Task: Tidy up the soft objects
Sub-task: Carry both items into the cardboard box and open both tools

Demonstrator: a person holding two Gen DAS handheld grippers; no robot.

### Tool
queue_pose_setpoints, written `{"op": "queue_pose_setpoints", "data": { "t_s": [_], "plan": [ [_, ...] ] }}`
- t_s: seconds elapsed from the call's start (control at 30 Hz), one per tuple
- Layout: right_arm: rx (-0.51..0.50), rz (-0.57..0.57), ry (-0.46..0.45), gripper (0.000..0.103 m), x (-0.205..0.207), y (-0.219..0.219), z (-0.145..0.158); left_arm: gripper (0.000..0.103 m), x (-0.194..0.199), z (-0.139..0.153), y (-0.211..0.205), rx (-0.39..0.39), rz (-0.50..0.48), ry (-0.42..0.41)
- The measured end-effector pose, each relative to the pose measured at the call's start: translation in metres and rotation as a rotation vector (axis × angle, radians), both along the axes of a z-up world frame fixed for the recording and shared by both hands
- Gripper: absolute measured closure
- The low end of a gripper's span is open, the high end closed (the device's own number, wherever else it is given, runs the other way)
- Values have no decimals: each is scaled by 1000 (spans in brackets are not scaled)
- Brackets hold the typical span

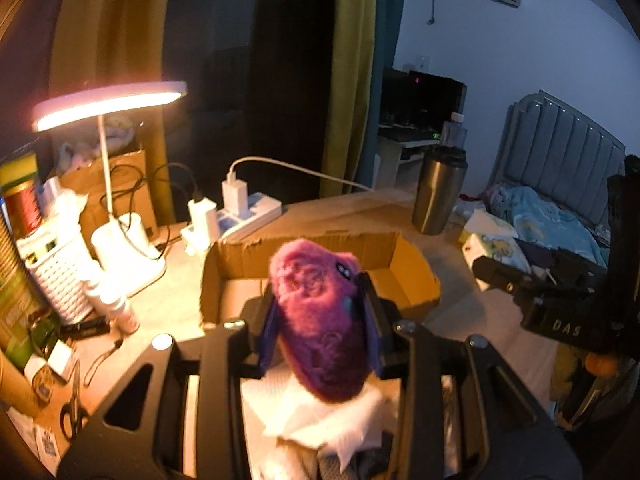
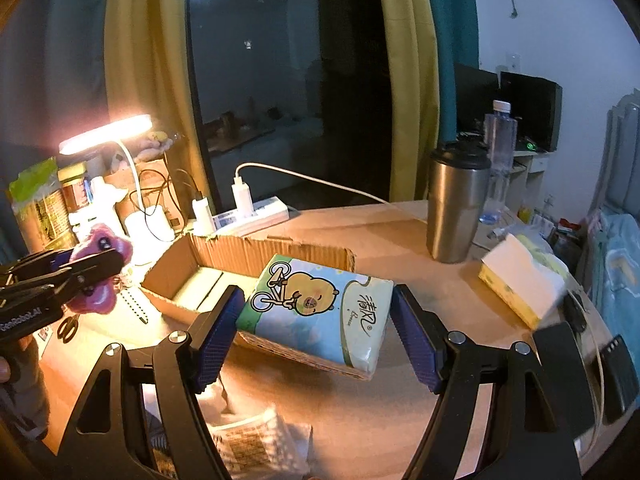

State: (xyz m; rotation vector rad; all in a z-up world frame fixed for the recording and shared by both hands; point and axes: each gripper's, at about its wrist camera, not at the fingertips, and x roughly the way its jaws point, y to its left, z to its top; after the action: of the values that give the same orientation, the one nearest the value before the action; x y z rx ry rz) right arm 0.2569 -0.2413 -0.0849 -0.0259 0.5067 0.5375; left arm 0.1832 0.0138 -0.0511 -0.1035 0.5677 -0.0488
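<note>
A fuzzy purple plush toy (image 1: pixel 320 320) is pinched between the blue pads of my left gripper (image 1: pixel 320 300), raised in front of an open, shallow cardboard box (image 1: pixel 304 244). In the right wrist view the same toy (image 2: pixel 100 300) shows at far left in the left gripper (image 2: pixel 96 272). My right gripper (image 2: pixel 318 300) is shut on a soft tissue pack (image 2: pixel 320 308) printed with a cartoon bear on a bicycle. It holds the pack tilted over the near edge of the box (image 2: pixel 280 254). The right gripper (image 1: pixel 560 304) appears dark at the right of the left wrist view.
A lit desk lamp (image 1: pixel 108 104), a power strip with chargers (image 1: pixel 248 212) and a steel tumbler (image 1: pixel 438 192) stand behind the box. Scissors (image 1: pixel 74 412) and bottles crowd the left. A yellow tissue box (image 2: pixel 516 280) lies at right. White cloth (image 1: pixel 332 420) lies below the left gripper.
</note>
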Motion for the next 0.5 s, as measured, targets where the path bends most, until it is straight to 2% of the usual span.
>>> {"op": "queue_pose_setpoints", "data": {
  "t_s": [0.3, 0.5],
  "plan": [
    [14, 43, -1, 25, 27, 16, -1, 66, 40, -4, -8, -4, -21, -26],
    [15, 66, 19, 25, 47, 26, -7, 66, 69, -18, -13, -28, -27, 0]
  ]
}}
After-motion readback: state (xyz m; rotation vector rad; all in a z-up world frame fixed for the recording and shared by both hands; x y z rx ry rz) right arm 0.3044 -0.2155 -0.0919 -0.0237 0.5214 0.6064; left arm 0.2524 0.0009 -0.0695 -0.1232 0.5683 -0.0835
